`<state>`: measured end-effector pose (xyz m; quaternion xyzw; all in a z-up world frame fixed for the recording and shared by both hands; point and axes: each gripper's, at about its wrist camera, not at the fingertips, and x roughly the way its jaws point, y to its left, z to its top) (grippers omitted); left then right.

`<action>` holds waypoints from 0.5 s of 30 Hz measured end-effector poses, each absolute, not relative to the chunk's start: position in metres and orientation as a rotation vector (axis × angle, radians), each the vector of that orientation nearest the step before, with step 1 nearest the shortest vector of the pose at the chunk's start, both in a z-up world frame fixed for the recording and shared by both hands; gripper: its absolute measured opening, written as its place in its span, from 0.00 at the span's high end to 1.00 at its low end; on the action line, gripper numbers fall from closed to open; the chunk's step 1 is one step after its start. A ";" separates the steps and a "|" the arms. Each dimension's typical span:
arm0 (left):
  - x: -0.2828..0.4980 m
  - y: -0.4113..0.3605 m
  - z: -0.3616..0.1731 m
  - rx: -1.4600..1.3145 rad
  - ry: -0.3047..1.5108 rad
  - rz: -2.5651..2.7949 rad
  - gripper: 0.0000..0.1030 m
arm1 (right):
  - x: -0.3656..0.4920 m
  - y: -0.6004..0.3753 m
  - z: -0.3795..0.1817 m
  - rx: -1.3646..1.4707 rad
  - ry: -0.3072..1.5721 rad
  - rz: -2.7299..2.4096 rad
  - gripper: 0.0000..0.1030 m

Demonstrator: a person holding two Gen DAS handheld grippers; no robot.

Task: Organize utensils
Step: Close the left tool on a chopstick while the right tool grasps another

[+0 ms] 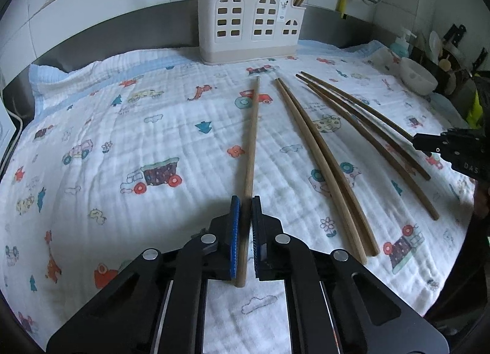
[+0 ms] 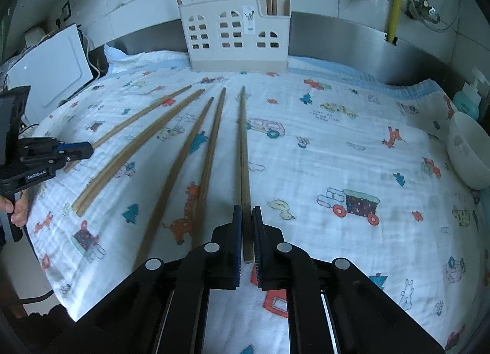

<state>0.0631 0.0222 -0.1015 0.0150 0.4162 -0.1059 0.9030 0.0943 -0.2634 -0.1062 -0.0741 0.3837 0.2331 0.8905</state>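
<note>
Chopstick (image 1: pixel 251 145) clamped btwn left fingers (image 1: pixel 235 225), another chopstick (image 2: pixel 244 152) clamped btwn right fingers (image 2: pixel 236 228), both on cloth (image 1: pixel 128 127).

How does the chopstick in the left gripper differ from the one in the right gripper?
Colour: the left chopstick is pale tan, while the right chopstick is darker brown. End shape: the left chopstick's thick end looks round, the right chopstick's squared. In common: the left gripper and the right gripper are each shut on their chopstick near its thick end, and both tips point toward the white holder.
</note>
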 end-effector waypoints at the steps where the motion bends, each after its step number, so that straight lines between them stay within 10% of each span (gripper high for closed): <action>1: 0.062 0.022 -0.100 0.021 0.859 -0.226 0.95 | 0.092 -0.263 -0.103 -0.151 0.787 0.486 0.94; 15: 0.053 0.030 -0.046 -0.085 0.691 -0.255 0.95 | 0.078 -0.267 -0.027 -0.090 0.602 0.499 0.94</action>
